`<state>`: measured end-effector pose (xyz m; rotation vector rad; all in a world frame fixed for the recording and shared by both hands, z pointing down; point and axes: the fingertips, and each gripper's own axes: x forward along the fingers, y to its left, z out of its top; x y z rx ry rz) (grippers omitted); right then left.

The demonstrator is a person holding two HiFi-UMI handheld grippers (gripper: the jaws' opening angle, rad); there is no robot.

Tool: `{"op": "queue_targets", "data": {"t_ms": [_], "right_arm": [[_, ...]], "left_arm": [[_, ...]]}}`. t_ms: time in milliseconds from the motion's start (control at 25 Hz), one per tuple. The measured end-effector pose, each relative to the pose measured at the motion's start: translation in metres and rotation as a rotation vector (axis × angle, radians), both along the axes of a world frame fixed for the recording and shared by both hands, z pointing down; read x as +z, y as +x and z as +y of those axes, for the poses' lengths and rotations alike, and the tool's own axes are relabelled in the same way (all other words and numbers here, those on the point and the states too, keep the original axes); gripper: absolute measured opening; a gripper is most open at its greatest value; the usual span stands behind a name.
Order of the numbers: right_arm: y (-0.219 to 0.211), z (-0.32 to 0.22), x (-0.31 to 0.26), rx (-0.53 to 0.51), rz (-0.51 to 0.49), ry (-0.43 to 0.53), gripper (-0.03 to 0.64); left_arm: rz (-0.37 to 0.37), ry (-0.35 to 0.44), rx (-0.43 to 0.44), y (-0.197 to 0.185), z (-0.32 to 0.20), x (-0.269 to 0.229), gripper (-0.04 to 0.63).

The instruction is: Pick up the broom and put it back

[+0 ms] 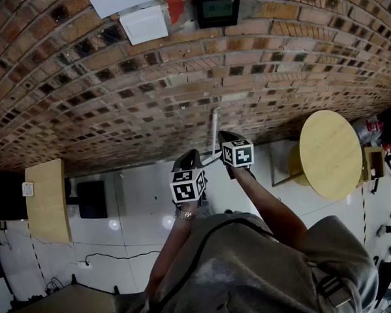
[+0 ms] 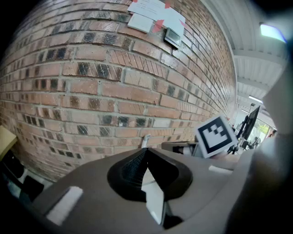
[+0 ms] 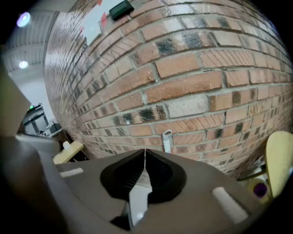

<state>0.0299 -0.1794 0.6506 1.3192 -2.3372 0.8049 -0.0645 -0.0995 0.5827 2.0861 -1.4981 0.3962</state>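
Observation:
The broom shows only as a white handle that leans upright against the brick wall. Its capped top pokes up just beyond the jaws in the right gripper view, and in the left gripper view too. My right gripper is shut with nothing between its pads, a little to the right of the handle and apart from it. Slightly lower and to the left, my left gripper is also shut and empty. Both point toward the wall, tilted downward. The broom's head is hidden.
A round yellow table stands at the right by the wall. At the left are a pale wooden panel and a black box. A cable lies on the white floor. Papers and a black device hang on the wall.

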Motion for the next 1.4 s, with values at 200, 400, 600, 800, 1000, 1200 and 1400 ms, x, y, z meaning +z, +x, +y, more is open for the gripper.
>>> {"op": "queue_targets", "data": {"t_ms": [200,400,600,800,1000,1200,1400], "right_arm": [[-0.013,-0.073,0.046,0.069,0.084,-0.068,0.08],[-0.008,-0.115,0.091,0.119,0.275,-0.129,0.091],[-0.012,-0.135,0.102,0.133,0.296,-0.131,0.103],[-0.014,-0.133,0.104,0.115,0.293,-0.131,0.095],[-0.009,-0.106,0.096,0.002,0.293,-0.128,0.095],[-0.007,-0.062,0.05,-0.089,0.256,-0.043,0.095],[-0.002,-0.041,-0.012,-0.076,0.226,-0.013,0.095]], "left_arm": [[-0.007,0.019,0.027,-0.038,-0.052,-0.011,-0.011],[-0.001,-0.014,0.064,-0.048,-0.076,0.0,-0.011],[-0.001,-0.031,0.068,-0.05,-0.095,0.002,-0.011],[-0.003,-0.026,0.037,-0.052,-0.112,-0.004,-0.011],[-0.007,-0.018,0.044,-0.039,-0.119,-0.003,-0.011],[-0.015,0.012,0.049,-0.031,-0.127,-0.012,-0.011],[-0.022,0.028,0.073,-0.018,-0.132,-0.015,-0.012]]}}
